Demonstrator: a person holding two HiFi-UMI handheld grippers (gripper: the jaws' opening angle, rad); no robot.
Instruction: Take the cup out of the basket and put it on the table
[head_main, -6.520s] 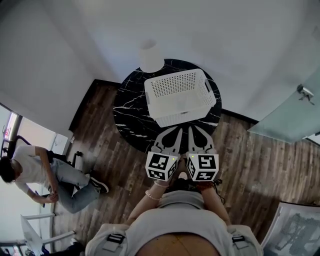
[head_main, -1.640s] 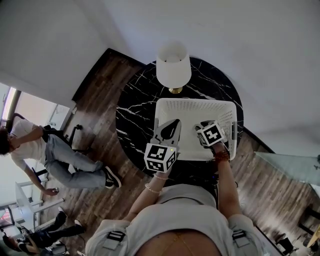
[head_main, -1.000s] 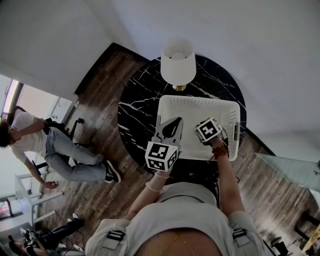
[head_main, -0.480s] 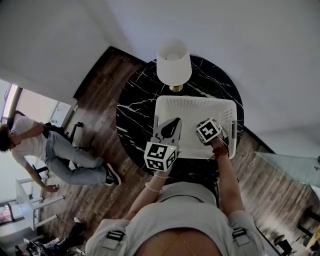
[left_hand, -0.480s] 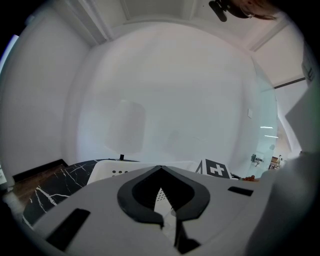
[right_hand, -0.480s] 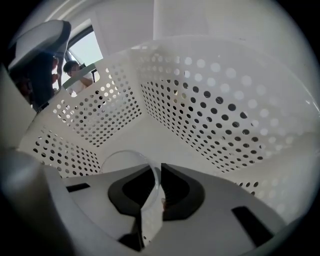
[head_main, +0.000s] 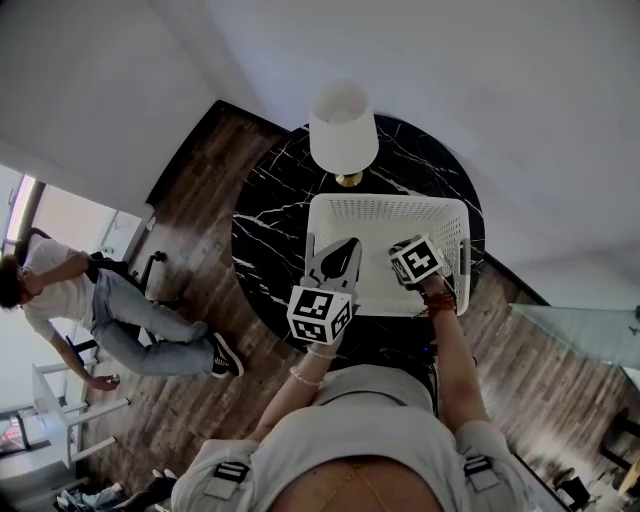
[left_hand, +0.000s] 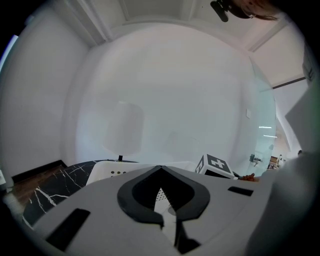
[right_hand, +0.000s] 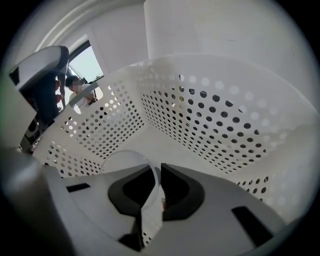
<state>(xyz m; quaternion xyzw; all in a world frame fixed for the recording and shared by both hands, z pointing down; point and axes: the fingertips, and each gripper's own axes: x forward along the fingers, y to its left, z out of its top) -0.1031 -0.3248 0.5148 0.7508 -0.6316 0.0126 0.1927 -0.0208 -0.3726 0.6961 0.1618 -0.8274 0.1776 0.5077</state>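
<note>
A white perforated basket stands on the round black marble table. My right gripper reaches down inside it. In the right gripper view a clear cup lies low in the basket, and the right gripper is shut on the cup's thin wall. The cup is hidden under that gripper in the head view. My left gripper hovers over the basket's front left corner, shut and empty. In the left gripper view the left gripper looks past the basket's rim at the wall.
A white-shaded lamp stands on the table just behind the basket. A person sits on the wooden floor at the left. A glass panel is at the right. The right gripper's marker cube shows in the left gripper view.
Since 6.5 s ago both grippers have moved from the table's front edge to the basket, the right one into it. Over the last second they have barely moved.
</note>
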